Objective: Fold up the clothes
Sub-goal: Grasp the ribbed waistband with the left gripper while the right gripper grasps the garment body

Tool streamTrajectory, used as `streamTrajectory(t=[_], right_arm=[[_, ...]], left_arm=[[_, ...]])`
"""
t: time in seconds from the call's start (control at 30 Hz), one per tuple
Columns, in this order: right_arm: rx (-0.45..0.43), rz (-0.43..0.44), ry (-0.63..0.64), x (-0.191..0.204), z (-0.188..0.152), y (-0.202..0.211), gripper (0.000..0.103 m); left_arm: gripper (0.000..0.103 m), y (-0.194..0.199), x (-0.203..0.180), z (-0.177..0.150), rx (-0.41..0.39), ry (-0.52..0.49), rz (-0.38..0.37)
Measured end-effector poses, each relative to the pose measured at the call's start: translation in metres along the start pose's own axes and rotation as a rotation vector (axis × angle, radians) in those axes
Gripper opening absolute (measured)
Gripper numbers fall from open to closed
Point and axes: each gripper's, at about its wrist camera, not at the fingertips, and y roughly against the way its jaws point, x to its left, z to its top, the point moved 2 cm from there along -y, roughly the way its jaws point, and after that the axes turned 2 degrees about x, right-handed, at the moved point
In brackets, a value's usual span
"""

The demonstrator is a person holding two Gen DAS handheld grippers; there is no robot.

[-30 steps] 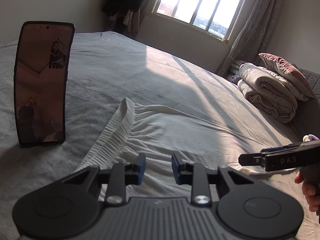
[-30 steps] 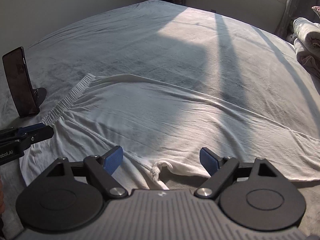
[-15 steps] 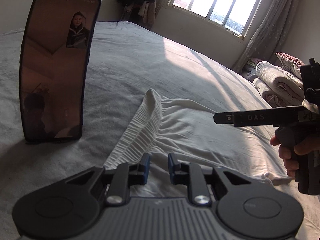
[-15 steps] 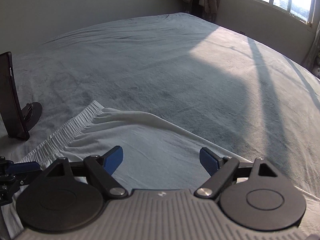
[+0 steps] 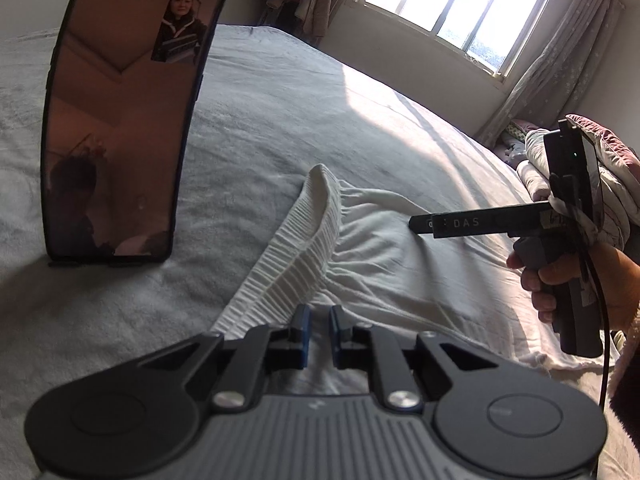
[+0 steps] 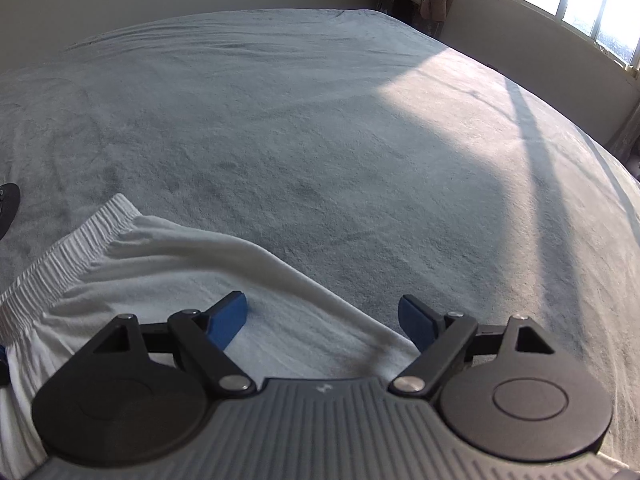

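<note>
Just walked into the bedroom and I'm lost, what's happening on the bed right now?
A person is starting to fold white trousers spread on the grey bed. The left tongs are closing at the ribbed waistband, with cloth between the pads. The right tongs stand wide open over the upper edge of the trousers, holding nothing. A phone stands propped on the bed beside the waistband. No fold is made yet.
</note>
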Motion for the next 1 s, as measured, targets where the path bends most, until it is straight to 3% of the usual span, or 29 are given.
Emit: streamTrajectory(t=[0.23,0.33,0.43,0.47,0.5,0.8,1.0], right_arm=[[0.02,0.058,-0.05,-0.004,0.005,-0.011,0.075],[0.022,0.083,-0.066,-0.002,0.006,-0.01,0.06],[0.033,0.09,-0.061,0.003,0.008,-0.008,0.035],[0.042,0.1,-0.067,0.004,0.009,-0.007,0.015],[0.047,0.094,-0.063,0.006,0.01,-0.005,0.005],[-0.019,0.041,-0.042,0.018,0.016,0.036,0.002],[-0.059,0.056,-0.035,0.025,0.019,0.082,0.003]], left_arm=[[0.012,0.001,-0.002,-0.002,-0.001,-0.01,0.009],[0.012,0.0,-0.003,-0.002,0.001,-0.01,0.014],[0.012,0.0,-0.006,-0.002,-0.001,-0.022,0.024],[0.012,0.001,-0.007,-0.002,-0.003,-0.028,0.026],[0.012,0.001,-0.007,-0.002,-0.004,-0.032,0.028],[0.008,-0.002,-0.002,0.0,-0.002,-0.017,0.022],[0.005,-0.004,0.001,0.0,-0.005,-0.011,0.024]])
